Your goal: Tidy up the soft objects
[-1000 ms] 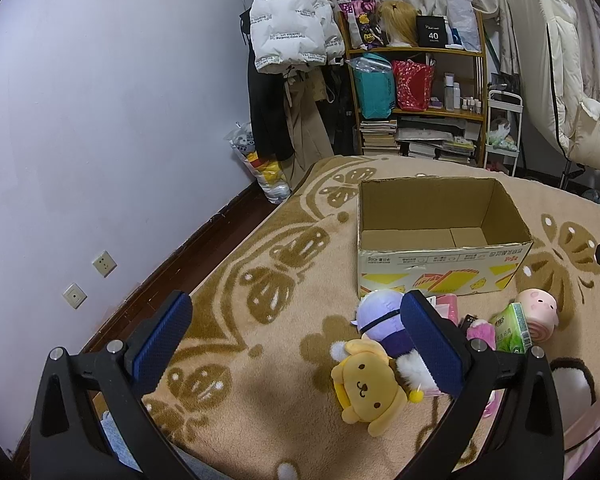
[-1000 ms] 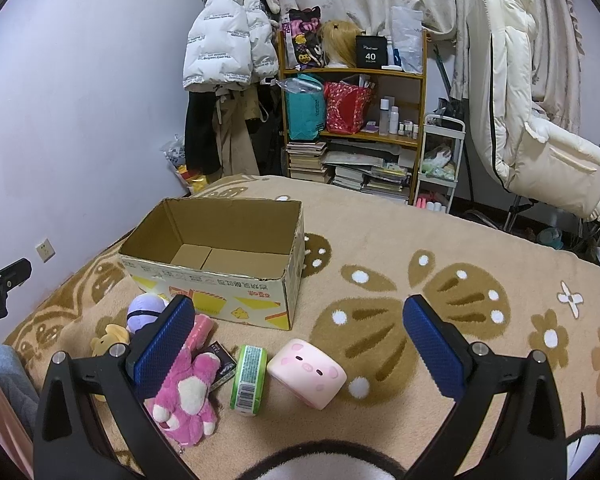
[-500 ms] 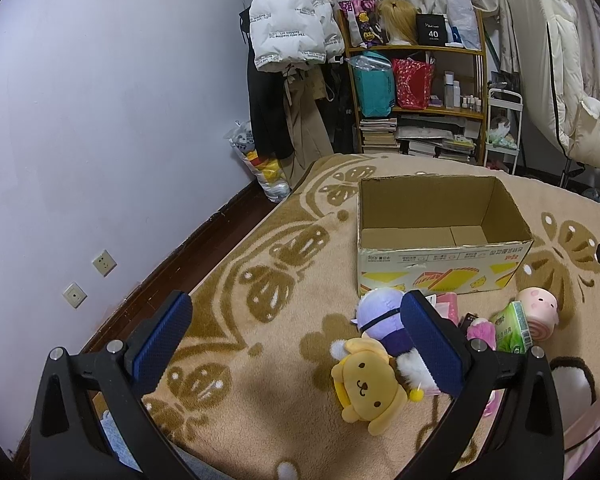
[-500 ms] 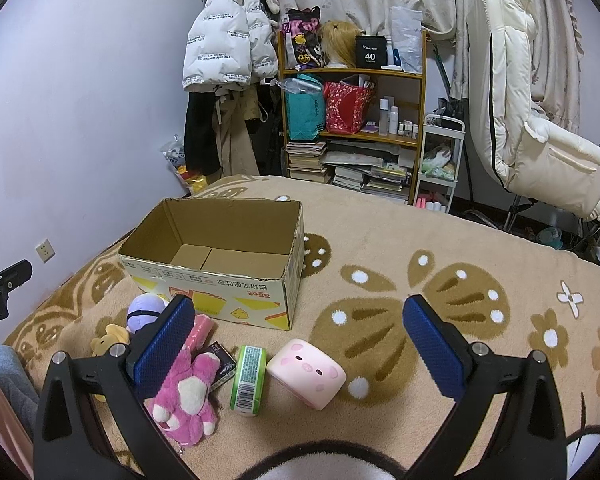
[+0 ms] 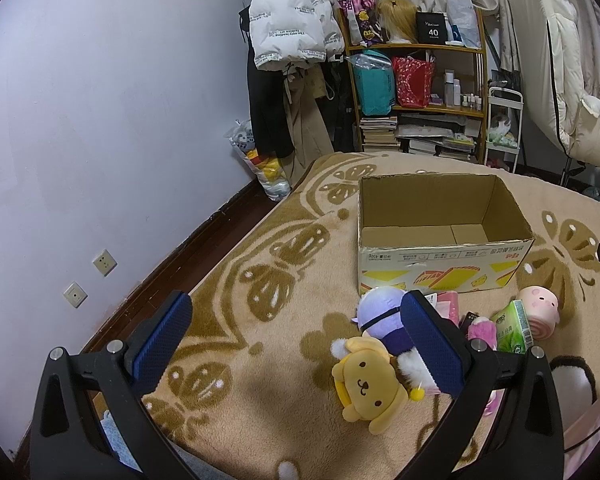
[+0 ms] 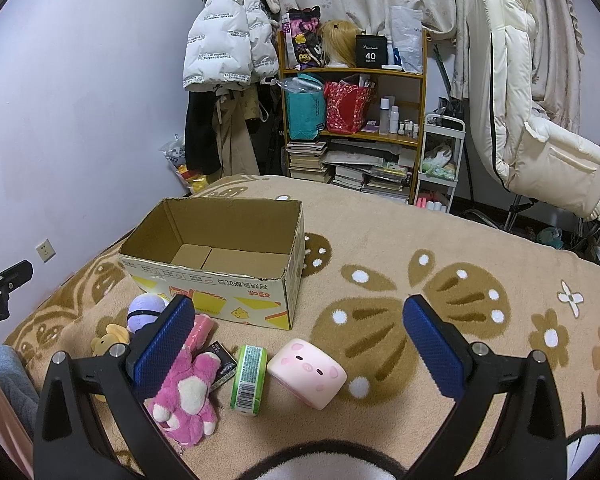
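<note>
Left gripper [image 5: 296, 336]: you hold it above the beige blanket, its blue-padded fingers [image 5: 162, 334] spread wide with nothing between them.
Right gripper [image 6: 298, 338]: your second tool hangs over the toys with its blue-padded fingers [image 6: 432, 346] also spread wide, empty.
Surface: a beige fleece blanket with brown butterfly and flower shapes [image 6: 420, 248], spread over what looks like a bed.
Open cardboard box with yellow print [image 6: 220, 258]: it stands upright on the blanket just beyond the toys, flaps folded down inside, nothing in it.
Yellow plush dog with a brown cap [image 5: 370, 382]: lies face up nearest your left gripper, touching the purple toy.
Round purple plush with a dark band [image 5: 382, 312]: sits between the yellow dog and the box front; your left gripper's right finger hides part of it.
Bright pink plush bear with white paws [image 6: 188, 392]: lies sprawled on the blanket, partly under your right gripper's left finger.
Green tissue packet with a barcode [image 6: 248, 378]: rests on its edge between the pink bear and the pig cushion, close to both.
Pale pink squishy block with a pig face [image 6: 308, 372]: sits tilted on the blanket, face turned to your right camera, just right of the green packet.
Small black packet [image 6: 222, 362]: tucked between the pink bear and the green packet; I cannot read its label.
Pink tube-shaped item [image 6: 202, 326]: leans at the box front, mostly hidden by your finger.
Background: a wooden shelf of books and bags [image 6: 354, 128] and a white puffer jacket [image 6: 228, 36] hanging by the wall.
</note>
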Motion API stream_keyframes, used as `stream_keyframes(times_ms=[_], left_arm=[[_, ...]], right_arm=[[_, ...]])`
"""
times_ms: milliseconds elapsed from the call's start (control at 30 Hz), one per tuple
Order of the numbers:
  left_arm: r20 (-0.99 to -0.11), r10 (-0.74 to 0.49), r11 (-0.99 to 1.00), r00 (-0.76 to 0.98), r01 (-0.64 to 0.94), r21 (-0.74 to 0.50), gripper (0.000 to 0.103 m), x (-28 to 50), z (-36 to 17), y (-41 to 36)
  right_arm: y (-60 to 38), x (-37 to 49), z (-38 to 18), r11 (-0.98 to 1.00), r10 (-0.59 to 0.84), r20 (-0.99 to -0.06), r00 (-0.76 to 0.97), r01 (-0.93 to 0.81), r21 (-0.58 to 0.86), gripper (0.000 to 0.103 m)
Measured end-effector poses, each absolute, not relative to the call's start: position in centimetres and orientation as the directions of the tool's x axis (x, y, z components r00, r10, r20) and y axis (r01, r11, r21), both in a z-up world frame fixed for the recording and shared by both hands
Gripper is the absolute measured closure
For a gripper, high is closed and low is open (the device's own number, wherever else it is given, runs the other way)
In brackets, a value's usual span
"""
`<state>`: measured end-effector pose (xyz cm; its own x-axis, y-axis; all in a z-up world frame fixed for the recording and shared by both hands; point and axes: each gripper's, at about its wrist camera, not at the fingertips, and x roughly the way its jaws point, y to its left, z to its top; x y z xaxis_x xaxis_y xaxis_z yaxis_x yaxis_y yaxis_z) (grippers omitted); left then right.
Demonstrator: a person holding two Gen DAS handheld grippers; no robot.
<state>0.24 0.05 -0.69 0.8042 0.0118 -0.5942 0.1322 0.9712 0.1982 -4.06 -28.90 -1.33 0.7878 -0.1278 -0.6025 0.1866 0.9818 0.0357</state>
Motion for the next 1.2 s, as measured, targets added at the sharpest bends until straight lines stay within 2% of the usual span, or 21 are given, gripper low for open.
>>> stream_keyframes(times_ms=[367,500,733,967,1067,1200], left_arm=[[-0.630,-0.014,0.975,0.777,0.151,0.164,0.000,0.7,-1.3,0.4],[-0.651,-0.044,0.978,0.758,0.166,0.127,0.000,1.6,-1.3,0.3],[-0.666,-0.023,0.973,0.745,0.169,0.156,0.000,3.9,-1.2,-0.9],[-0.746,-0.042,0.982,0.665,0.165,0.091,0.000,7.1,-2.7,-0.7],[-0.786,-0.064,0.987,0.615,0.156,0.042,0.000,8.3,-3.8,-0.5],[-0.822,-0.051,0.989,0.568,0.143,0.038,0.000,9.6,-5.7,-0.6]], right_arm=[[-28.9,-3.9,-1.4,0.981,-0.125,-0.611,0.782,0.188,0.040,0.000],[-29.5,-3.3,-2.5,0.978,-0.095,-0.637,0.765,0.192,0.085,0.000],[-30.6,-1.3,-4.2,0.963,-0.048,-0.699,0.714,0.219,0.158,0.000],[-31.1,1.5,-6.4,0.954,-0.032,-0.788,0.614,0.254,0.159,0.000],[-31.5,2.2,-7.4,0.950,-0.016,-0.808,0.589,0.262,0.172,0.000],[-32.1,3.2,-8.8,0.943,-0.002,-0.828,0.561,0.275,0.185,0.000]])
